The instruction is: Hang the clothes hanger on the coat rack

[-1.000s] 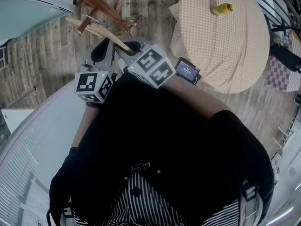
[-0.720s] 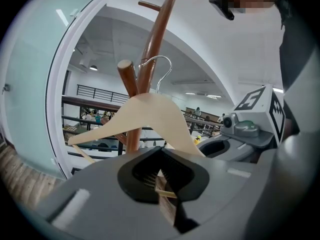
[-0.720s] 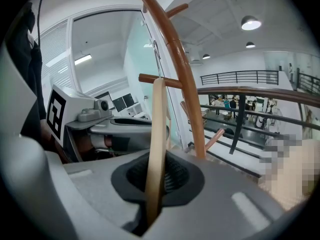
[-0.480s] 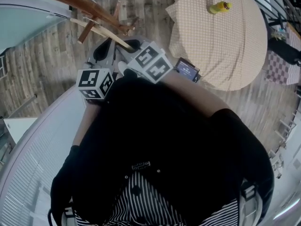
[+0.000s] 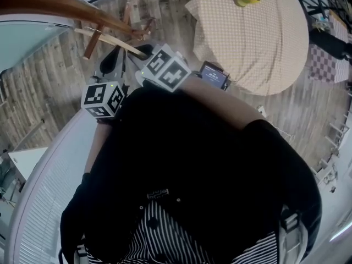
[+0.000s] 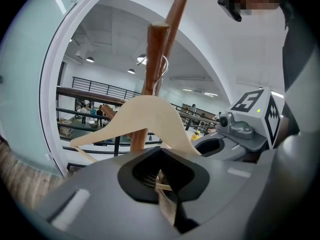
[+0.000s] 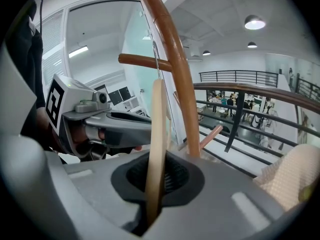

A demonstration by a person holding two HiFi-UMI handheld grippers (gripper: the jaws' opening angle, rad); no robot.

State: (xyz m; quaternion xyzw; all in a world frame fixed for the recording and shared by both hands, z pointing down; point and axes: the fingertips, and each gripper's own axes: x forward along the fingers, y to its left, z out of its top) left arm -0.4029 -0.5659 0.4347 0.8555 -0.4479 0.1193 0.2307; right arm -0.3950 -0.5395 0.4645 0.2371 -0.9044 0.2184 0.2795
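Holding the clothes hanger [image 6: 145, 115] up at the coat rack [image 6: 173, 16] with left tool [image 6: 161, 180] and right tool [image 7: 151, 186] both clamped on its wood; wire hook [image 6: 163, 69] close against a peg [image 7: 140, 61], seating unclear; letting go early would likely drop it; tilting could slide it off.
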